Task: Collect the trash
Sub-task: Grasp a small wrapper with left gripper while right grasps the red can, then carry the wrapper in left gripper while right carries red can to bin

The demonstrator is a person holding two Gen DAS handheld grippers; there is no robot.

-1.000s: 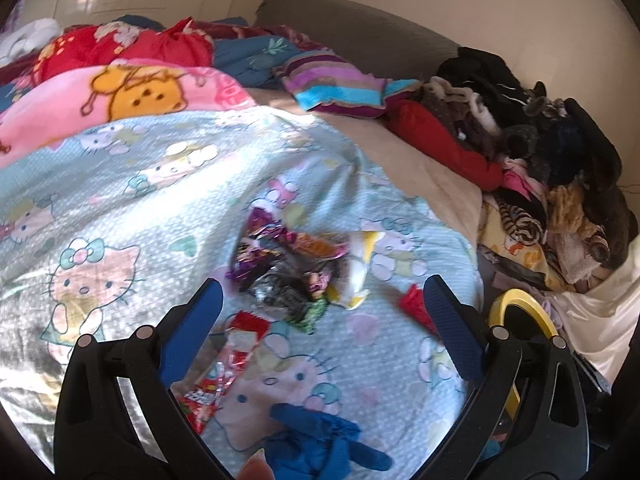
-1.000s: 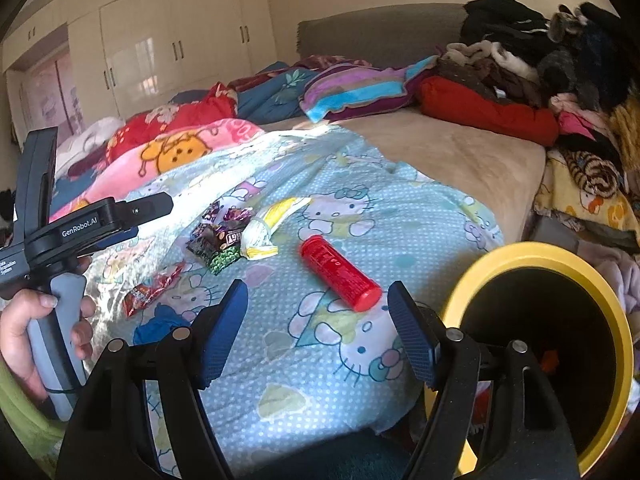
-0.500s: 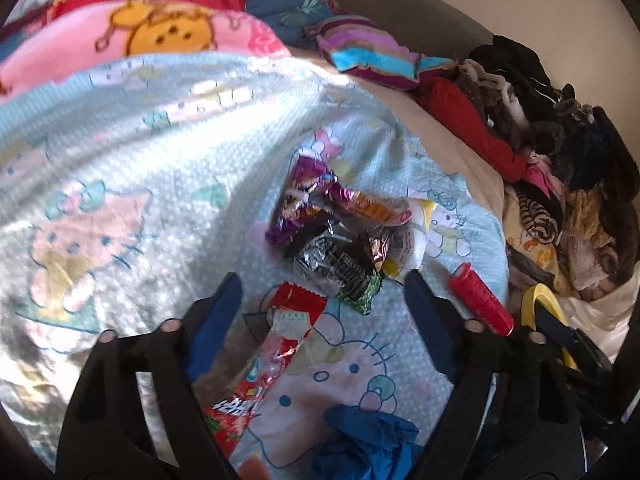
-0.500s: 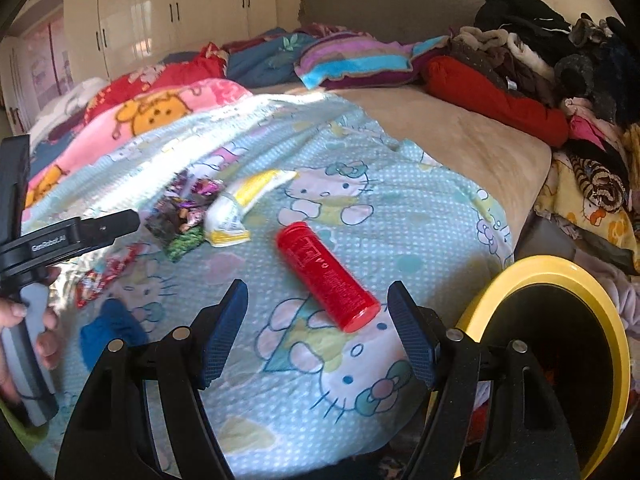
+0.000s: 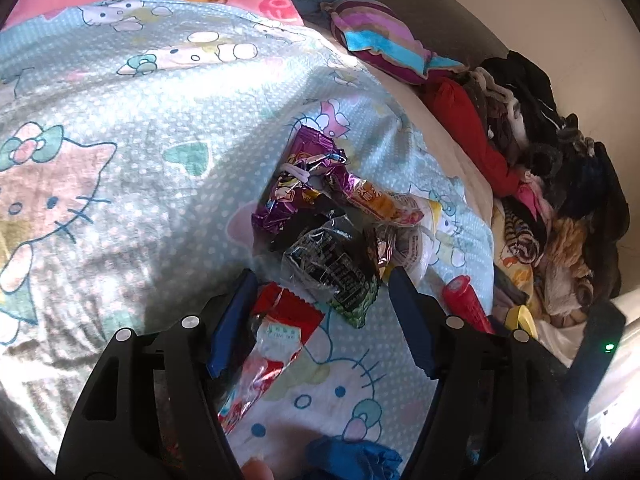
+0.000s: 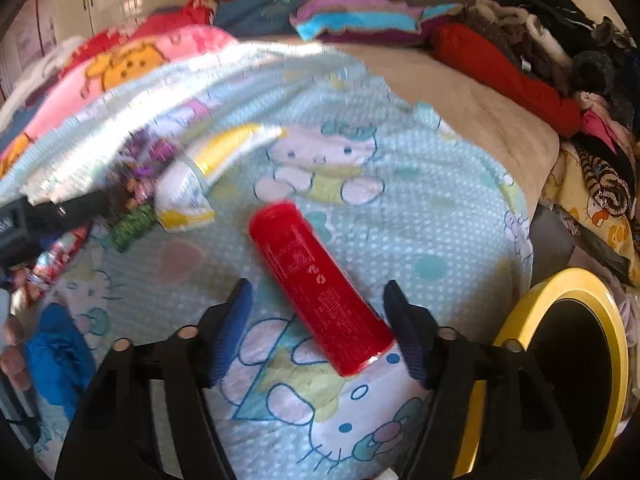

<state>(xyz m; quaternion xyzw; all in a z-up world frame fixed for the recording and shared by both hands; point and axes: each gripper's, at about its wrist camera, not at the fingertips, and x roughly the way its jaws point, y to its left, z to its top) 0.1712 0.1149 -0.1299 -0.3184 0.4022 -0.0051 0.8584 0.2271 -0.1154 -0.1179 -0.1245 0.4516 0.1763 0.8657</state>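
Claws, two, both hand-held over a bed. Left claw (image 5: 322, 316): jaws spread, having just been closing; a red snack wrapper (image 5: 276, 334) lies between them, its edge right against the left blue pad (whether the pad presses it cannot be told), the other pad clear of it. Just ahead, a heap of crumpled wrappers (image 5: 328, 224), purple, black and green. Right claw (image 6: 316, 320): jaws spread and just been closing; a red tube (image 6: 316, 280) lies slantwise on the blanket between the fingers, its near end close to the right pad, not pinched. Beyond, a white-and-yellow wrapper (image 6: 200, 176). Blue crumpled item (image 6: 60, 356) at lower left. Cartoon-cat blanket (image 6: 440, 208) under all. Yellow-rimmed bin (image 6: 600, 344) beside the bed, lower right.
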